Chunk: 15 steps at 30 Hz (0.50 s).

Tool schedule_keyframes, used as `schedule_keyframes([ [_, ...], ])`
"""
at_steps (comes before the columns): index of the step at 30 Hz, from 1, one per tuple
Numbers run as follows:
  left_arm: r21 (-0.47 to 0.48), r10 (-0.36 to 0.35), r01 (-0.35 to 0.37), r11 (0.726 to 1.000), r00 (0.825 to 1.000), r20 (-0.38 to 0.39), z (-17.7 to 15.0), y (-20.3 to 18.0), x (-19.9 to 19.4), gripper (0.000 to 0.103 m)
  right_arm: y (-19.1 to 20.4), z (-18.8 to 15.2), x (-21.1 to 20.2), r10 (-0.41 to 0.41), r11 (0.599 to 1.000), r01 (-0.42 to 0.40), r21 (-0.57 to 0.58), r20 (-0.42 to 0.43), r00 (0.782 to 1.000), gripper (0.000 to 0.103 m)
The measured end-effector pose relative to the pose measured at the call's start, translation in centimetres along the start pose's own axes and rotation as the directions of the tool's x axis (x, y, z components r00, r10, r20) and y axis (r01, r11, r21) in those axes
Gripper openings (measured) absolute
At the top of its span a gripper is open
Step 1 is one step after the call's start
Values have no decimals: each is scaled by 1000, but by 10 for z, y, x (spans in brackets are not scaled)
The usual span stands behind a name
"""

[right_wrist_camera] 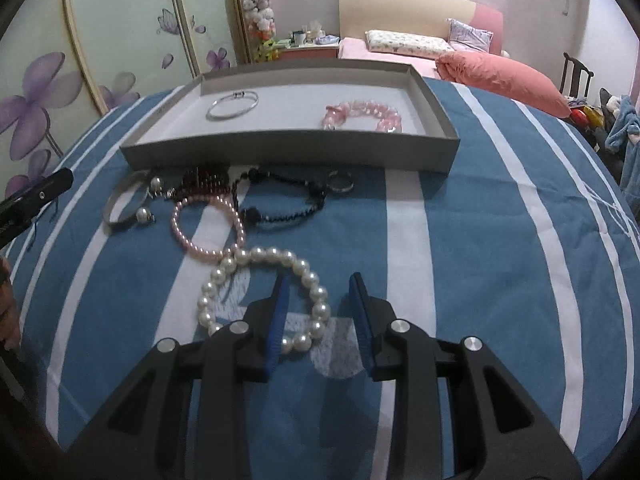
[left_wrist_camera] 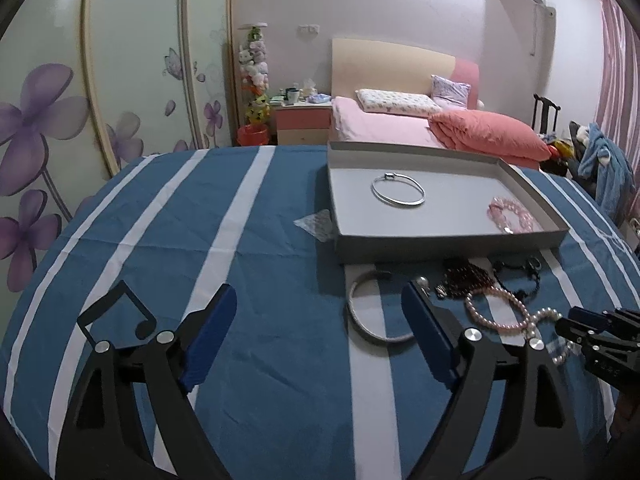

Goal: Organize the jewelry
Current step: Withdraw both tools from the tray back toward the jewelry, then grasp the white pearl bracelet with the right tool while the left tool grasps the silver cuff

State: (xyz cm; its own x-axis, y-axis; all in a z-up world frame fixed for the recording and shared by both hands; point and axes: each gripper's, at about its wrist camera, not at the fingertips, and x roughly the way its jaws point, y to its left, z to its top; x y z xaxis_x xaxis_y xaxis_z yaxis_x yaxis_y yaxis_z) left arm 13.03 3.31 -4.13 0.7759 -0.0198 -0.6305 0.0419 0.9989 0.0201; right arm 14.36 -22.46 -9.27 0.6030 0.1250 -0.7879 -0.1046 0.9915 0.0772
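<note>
On the striped blue cloth, the right claw straddles the white pearl bracelet.

Its fingers stand partly apart and grip nothing: the left finger sits inside the pearl ring, the right finger outside it, so the ring's rim at about three o'clock lies between them. That strand runs roughly along the line of the fingers, which suits a pinch across it. The grey tray lies at twelve o'clock from this claw, beyond the loose heap of a pink pearl bracelet, dark beads and a silver bangle; a thin silver bangle and a pink bead bracelet already rest inside. The left claw hangs wide apart and empty over the cloth, the silver bangle at its two o'clock. The right hand looks much nearer the pearls, so the pick is likely its job.
</note>
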Motion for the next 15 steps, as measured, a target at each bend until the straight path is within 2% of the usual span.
schedule_keyframes([
  [3,24,-14,14,1000,1000,-15,-3,-5,2,89,3,-3,-1,-21,1000,21,-22,4,1000,30],
  [5,35,-26,27,999,999,-31,-6,-10,6,92,5,-6,-2,-35,999,36,-41,11,999,16],
  [6,44,-31,33,999,999,-43,-7,-14,9,93,7,-7,-2,-36,998,36,-47,12,999,12],
  [11,86,-15,24,996,995,-100,-9,-26,26,93,-13,-2,1,-91,995,90,31,14,996,10],
  [15,119,-4,23,993,988,-156,-12,-31,42,93,-21,-1,2,-93,994,92,55,15,996,10],
])
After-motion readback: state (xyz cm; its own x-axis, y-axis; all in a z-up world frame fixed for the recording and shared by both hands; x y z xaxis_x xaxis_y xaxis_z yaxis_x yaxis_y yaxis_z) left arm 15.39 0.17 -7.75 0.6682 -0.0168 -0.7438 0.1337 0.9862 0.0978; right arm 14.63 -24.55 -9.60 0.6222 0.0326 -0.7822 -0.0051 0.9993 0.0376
